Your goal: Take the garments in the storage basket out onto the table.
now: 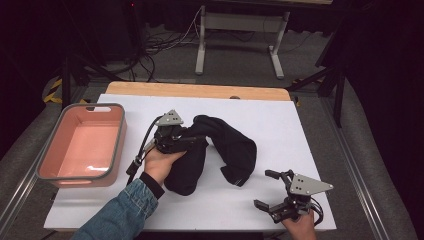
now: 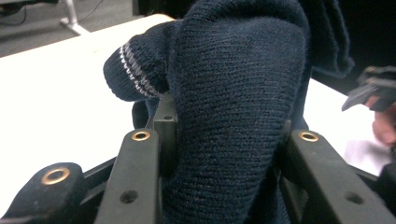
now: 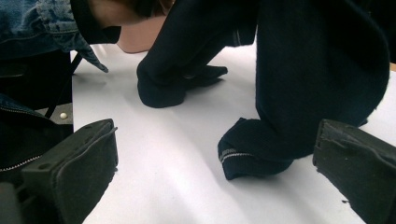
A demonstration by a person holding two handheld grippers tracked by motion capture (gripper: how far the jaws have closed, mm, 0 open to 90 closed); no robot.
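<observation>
Your left gripper [image 1: 176, 140] is clamped on a thick fold of the dark knit garment [image 1: 220, 150], holding it up off the white table [image 1: 280, 130]. From there the cloth arches right and drops to a striped cuff [image 3: 243, 156] near your right gripper [image 1: 280, 202], whose jaws stand wide apart and empty. That free end lies just ahead of them, so your right hand is nearer.
</observation>
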